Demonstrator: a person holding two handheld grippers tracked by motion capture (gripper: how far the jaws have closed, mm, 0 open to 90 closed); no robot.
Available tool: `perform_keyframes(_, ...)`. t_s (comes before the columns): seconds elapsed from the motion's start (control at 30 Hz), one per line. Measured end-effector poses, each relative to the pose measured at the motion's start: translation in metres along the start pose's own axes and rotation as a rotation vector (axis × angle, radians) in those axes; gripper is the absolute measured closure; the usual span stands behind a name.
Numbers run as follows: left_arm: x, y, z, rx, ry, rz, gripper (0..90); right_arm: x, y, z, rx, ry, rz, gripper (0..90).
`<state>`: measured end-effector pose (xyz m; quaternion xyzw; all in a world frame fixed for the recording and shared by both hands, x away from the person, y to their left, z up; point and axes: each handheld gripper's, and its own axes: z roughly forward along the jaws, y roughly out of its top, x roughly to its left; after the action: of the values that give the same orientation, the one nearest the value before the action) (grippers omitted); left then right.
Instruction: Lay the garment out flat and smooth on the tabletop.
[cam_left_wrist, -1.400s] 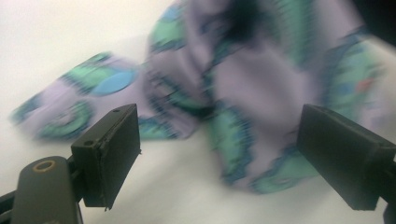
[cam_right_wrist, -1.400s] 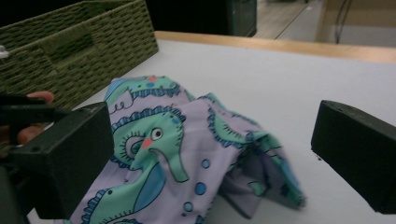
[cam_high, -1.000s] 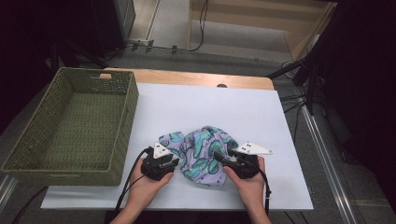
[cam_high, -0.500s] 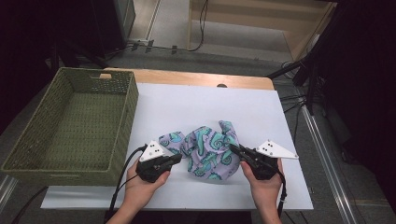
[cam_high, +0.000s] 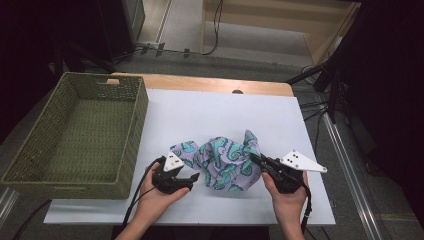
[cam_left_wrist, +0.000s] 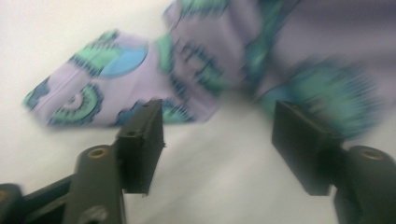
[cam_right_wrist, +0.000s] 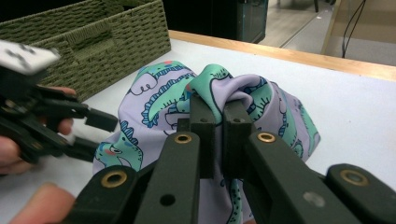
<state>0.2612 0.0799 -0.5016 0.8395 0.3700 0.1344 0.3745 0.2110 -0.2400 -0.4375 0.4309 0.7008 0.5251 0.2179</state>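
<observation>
Cloth (cam_high: 225, 162) with the purple-and-teal dino print sits bunched up on the white table (cam_high: 210, 115), right of the green wicker basket (cam_high: 75, 135). Right gripper (cam_high: 256, 159) has its jaws pinched tight on a fold of it. Left gripper (cam_high: 192, 181) just popped its jaws apart, nothing between them, cloth lying just beyond.

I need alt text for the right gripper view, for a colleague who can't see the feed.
The right gripper has its black jaws shut on a raised fold of a lilac dinosaur-print cloth lying on the white table. At left the left gripper stands open beside the cloth, with a green wicker basket behind it.
</observation>
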Motion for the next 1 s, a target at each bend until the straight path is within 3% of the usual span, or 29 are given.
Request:
perform_keyframes(0.07,-0.001,-0.002,0.007,0.04,0.062,0.013,36.7,0.0,0.0,0.0,-0.003,0.003,-0.007,83.6)
perform_keyframes(0.13,0.001,-0.004,0.006,0.031,0.086,0.025,52.9,0.0,0.001,-0.001,-0.001,0.001,-0.009,83.6)
perform_keyframes(0.2,0.006,-0.003,0.002,0.038,0.047,0.014,83.3,-0.002,0.001,-0.004,0.004,-0.028,-0.001,83.7)
perform_keyframes(0.23,0.008,-0.004,0.0,0.02,0.039,0.001,89.6,-0.004,0.001,-0.006,0.008,-0.051,0.008,83.7)
perform_keyframes(0.3,0.012,-0.003,-0.01,-0.035,0.017,-0.016,89.9,-0.012,0.0,-0.011,0.003,-0.087,0.025,83.8)
perform_keyframes(0.33,0.015,-0.001,-0.015,-0.073,-0.012,-0.047,89.9,-0.015,0.0,-0.014,0.0,-0.115,0.03,83.9)
perform_keyframes(0.37,0.015,-0.001,-0.015,-0.073,-0.012,-0.047,90.0,-0.019,0.0,-0.017,-0.001,-0.145,0.037,84.0)
perform_keyframes(0.4,0.018,0.0,-0.02,-0.112,-0.035,-0.077,90.0,-0.019,0.0,-0.017,-0.001,-0.145,0.037,84.0)
perform_keyframes(0.47,0.021,0.003,-0.028,-0.167,-0.013,-0.083,89.9,-0.029,-0.001,-0.023,0.003,-0.194,0.062,83.8)
perform_keyframes(0.5,0.022,0.003,-0.029,-0.184,-0.006,-0.085,89.9,-0.039,-0.004,-0.027,0.018,-0.263,0.093,82.5)
perform_keyframes(0.53,0.025,0.002,-0.027,-0.179,-0.013,-0.094,89.4,-0.043,-0.005,-0.029,0.029,-0.292,0.112,78.8)
perform_keyframes(0.57,0.027,0.002,-0.024,-0.167,-0.027,-0.099,83.6,-0.047,-0.007,-0.03,0.029,-0.311,0.128,71.0)
perform_keyframes(0.6,0.027,0.002,-0.024,-0.167,-0.027,-0.099,75.5,-0.047,-0.007,-0.03,0.029,-0.311,0.128,71.0)
perform_keyframes(0.63,0.027,0.001,-0.021,-0.161,-0.041,-0.104,75.5,-0.05,-0.008,-0.031,0.031,-0.309,0.144,64.2)
perform_keyframes(0.67,0.026,0.0,-0.016,-0.159,-0.041,-0.105,65.7,-0.05,-0.008,-0.03,0.021,-0.282,0.155,51.6)
perform_keyframes(0.77,0.022,0.002,-0.011,-0.148,-0.047,-0.106,48.2,-0.04,-0.005,-0.021,0.03,-0.206,0.113,37.4)
perform_keyframes(0.83,0.02,0.004,-0.011,-0.136,-0.067,-0.106,42.0,-0.029,-0.004,-0.009,0.072,-0.168,0.072,24.1)
perform_keyframes(0.9,0.018,0.005,-0.011,-0.136,-0.082,-0.11,33.5,-0.021,-0.007,0.005,0.119,-0.151,0.074,11.8)
perform_keyframes(1.0,0.019,0.005,-0.013,-0.158,-0.107,-0.123,18.0,-0.016,-0.021,0.029,0.209,-0.089,0.108,12.5)
